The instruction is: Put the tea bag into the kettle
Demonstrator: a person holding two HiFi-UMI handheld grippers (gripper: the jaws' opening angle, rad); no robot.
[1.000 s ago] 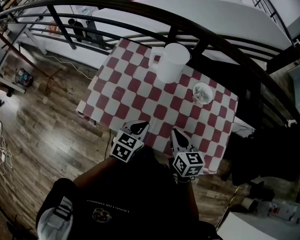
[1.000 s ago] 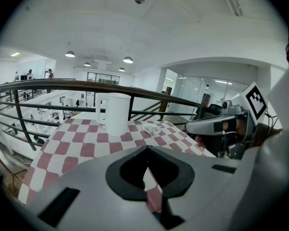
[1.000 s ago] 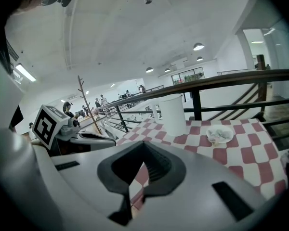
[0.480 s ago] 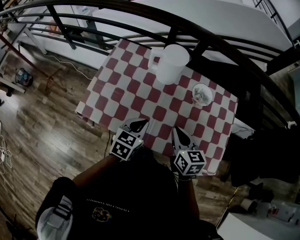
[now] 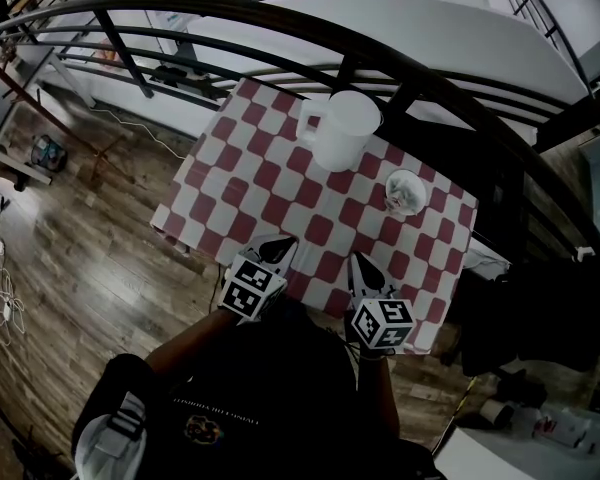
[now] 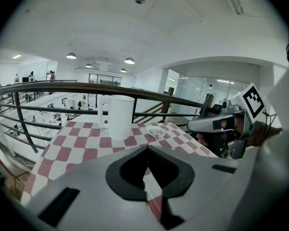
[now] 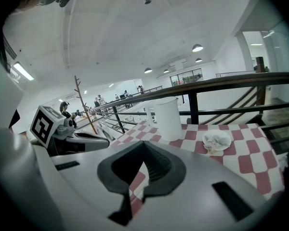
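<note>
The left gripper is hovering over the near edge of the table, which is carrying a red and white checked cloth. Its jaws are pressing together with nothing between them. The right gripper is hanging just beside it, also over the near edge, and its jaws are likewise clenched on nothing. Compared with one second ago, the right gripper is sitting a little further toward the right side of the table, in the direction of the small dish, while the left gripper is staying at almost the same place. The tea bag is still lying in this small dish, well apart from both grippers, and nothing is touching it. The white kettle is standing upright near the far edge of the table, close to the dark railing, with its handle pointing to the left; it is near the dish but not touching it. Neither the kettle nor the dish is showing any change of place since a second ago.
</note>
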